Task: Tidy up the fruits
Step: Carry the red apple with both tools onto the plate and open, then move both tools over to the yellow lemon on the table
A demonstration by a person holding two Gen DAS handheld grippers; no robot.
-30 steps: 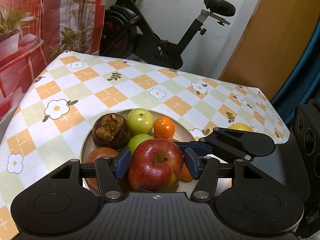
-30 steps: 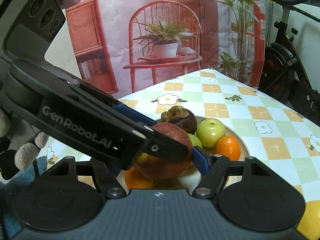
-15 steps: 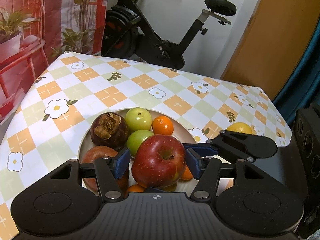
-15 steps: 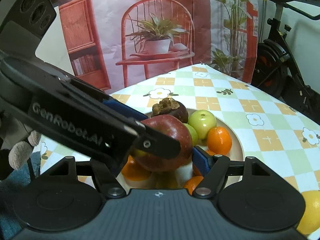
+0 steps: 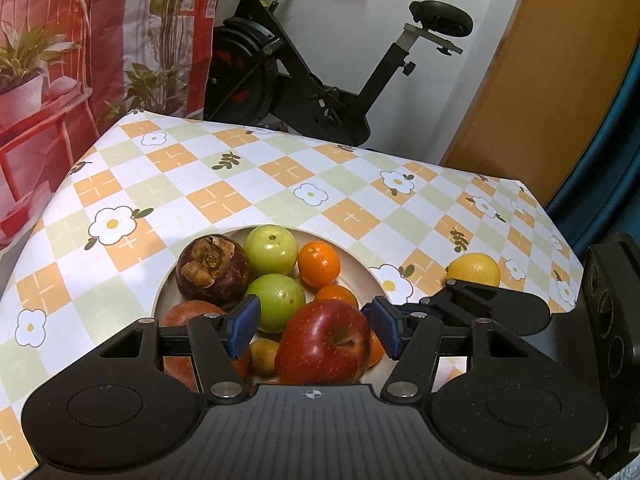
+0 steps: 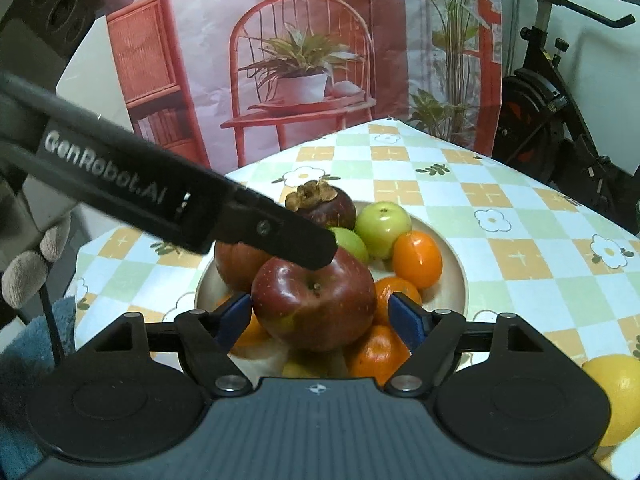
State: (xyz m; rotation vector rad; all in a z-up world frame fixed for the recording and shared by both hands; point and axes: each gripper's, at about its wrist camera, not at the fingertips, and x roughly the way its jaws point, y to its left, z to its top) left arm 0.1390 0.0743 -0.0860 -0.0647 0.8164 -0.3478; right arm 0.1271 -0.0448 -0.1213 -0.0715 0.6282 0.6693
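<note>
Sitting on fruit pile in plate (image 6: 460, 280): red apple (image 6: 314, 300), between pads of both grippers. R gripper (image 6: 320, 320) opening, not pinching; L gripper (image 5: 312, 328) apart too. Lemon (image 5: 474, 270) lying at 2 o'clock, nearer R.

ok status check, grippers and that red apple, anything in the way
Left gripper open, pads clear of red apple. Right gripper opening, apple between its jaws, atop piled plate. Left gripper's finger crosses over apple; lemon on table.
</note>
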